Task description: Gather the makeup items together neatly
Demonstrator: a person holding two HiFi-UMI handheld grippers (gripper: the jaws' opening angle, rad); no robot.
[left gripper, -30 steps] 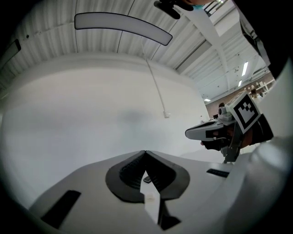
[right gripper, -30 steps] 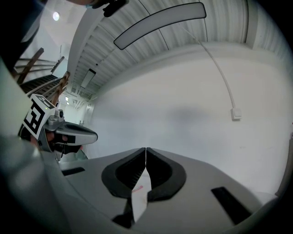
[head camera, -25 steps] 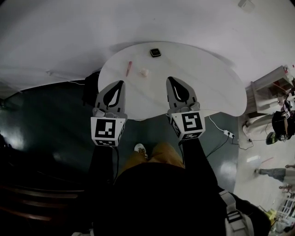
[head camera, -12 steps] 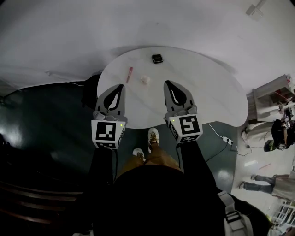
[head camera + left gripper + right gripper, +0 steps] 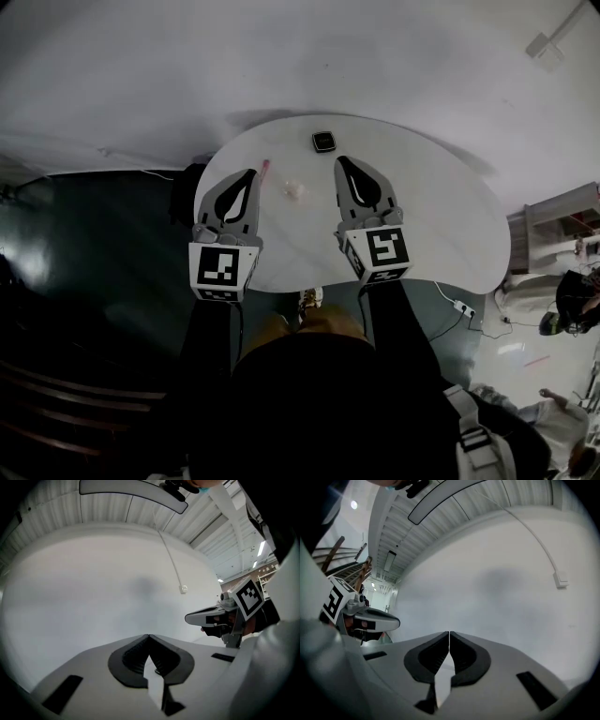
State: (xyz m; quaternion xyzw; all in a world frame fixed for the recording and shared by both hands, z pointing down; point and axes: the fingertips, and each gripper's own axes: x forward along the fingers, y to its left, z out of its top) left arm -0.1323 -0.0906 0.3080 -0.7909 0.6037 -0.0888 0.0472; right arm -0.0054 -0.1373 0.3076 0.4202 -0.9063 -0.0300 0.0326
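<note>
On the white table (image 5: 441, 216), in the head view, lie three small items. A black compact (image 5: 323, 141) sits near the far edge, a thin red stick (image 5: 263, 167) lies at the left, and a pale pink puff (image 5: 295, 189) rests between them. My left gripper (image 5: 249, 172) hovers over the table's left part with its tip just beside the red stick, jaws shut and empty (image 5: 149, 636). My right gripper (image 5: 343, 162) is over the middle, right of the puff, also shut and empty (image 5: 449, 632). Both point level at a white wall.
A white wall stands behind the table. The dark floor spreads to the left, with a black object (image 5: 185, 187) under the table's left edge. A cable and power strip (image 5: 461, 305) lie on the floor at the right, beside a pale shelf unit (image 5: 562, 225).
Both grippers have moved forward over the table, from its near edge toward the items. The left tip now sits next to the red stick. Both stayed shut.
</note>
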